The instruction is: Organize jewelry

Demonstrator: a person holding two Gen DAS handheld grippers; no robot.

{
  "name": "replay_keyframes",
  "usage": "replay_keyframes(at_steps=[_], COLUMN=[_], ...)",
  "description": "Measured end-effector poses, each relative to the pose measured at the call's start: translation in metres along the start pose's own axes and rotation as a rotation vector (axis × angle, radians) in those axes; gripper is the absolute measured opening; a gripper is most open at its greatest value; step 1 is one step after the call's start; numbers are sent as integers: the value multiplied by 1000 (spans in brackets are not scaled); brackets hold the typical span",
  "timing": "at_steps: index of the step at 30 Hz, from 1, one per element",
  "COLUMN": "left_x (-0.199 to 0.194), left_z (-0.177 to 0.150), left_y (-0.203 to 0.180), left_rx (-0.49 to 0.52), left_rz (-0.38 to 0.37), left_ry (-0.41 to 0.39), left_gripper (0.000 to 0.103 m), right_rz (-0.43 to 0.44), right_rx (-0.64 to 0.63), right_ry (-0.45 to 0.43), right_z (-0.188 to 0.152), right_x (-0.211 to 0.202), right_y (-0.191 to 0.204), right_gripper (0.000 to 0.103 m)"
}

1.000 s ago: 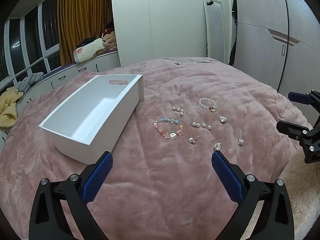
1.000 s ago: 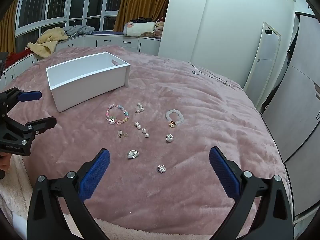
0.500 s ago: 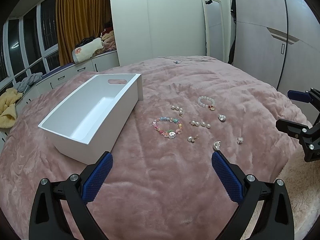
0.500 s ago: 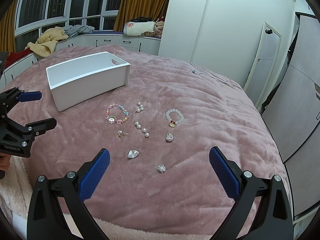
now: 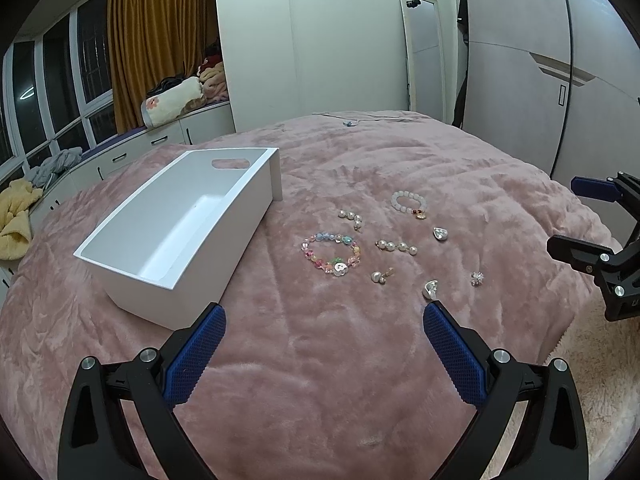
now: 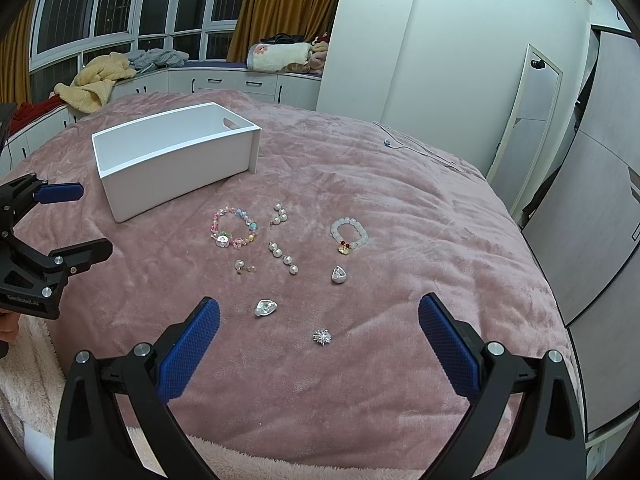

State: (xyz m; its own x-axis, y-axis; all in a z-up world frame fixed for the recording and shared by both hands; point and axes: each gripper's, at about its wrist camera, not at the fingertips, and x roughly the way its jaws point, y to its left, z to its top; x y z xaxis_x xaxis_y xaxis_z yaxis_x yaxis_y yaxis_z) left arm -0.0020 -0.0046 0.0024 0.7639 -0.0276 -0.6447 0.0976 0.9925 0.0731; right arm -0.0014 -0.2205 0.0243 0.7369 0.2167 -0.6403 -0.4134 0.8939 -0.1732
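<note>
- Jewelry lies scattered on a pink plush blanket [image 5: 320, 360] that covers the bed, all of it loose and none of it in the white storage bin [image 5: 180, 236].
- Multicoloured bead bracelet [image 6: 234, 227] sits nearest the bin, just beside its long wall but apart from it.
- White bead bracelet [image 6: 349, 233] with a small red and gold charm lies on the far side of the group from the bin.
- Between those two are a short pearl strand [image 6: 280, 214] and a longer pearl strand [image 6: 283, 258], neither touching the bracelets.
- A pearl earring [image 6: 241, 266] lies just below the multicoloured bracelet.
- A silver heart-shaped piece [image 6: 339, 275] lies below the white bracelet; a second silver piece [image 6: 265, 307] and a sparkly star-shaped stud [image 6: 322, 337] lie closest to the right gripper.
- The bin stands upright and open, with an oval handle cut-out in its far end wall; its inside looks bare.
- Left gripper [image 5: 322, 322] hangs above the blanket with its jaws spread wide, holding nothing.
- Right gripper [image 6: 318, 316] hangs above the near jewelry with its jaws spread wide as well, the star stud between its blue pads in the view.
- A thin cord [image 6: 416, 146] lies on the far part of the bed, well apart from the jewelry.
</note>
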Motion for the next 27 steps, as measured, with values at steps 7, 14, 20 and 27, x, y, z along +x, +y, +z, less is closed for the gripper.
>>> replay_keyframes(at_steps=[7, 14, 20, 27], left_x=[0, 0, -1, -1], left_z=[0, 0, 0, 0], left_y=[-1, -1, -1, -1], left_rx=[-1, -6, -6, -7], left_rz=[-5, -6, -6, -8], left_ry=[3, 3, 4, 4], left_gripper=[100, 100, 100, 100], right_rz=[-1, -2, -2, -4], right_rx=[-2, -3, -3, -5], right_ry=[1, 1, 2, 3], right_z=[0, 0, 0, 1], right_x=[0, 0, 0, 0], right_y=[0, 1, 1, 1], right_gripper=[98, 98, 98, 98])
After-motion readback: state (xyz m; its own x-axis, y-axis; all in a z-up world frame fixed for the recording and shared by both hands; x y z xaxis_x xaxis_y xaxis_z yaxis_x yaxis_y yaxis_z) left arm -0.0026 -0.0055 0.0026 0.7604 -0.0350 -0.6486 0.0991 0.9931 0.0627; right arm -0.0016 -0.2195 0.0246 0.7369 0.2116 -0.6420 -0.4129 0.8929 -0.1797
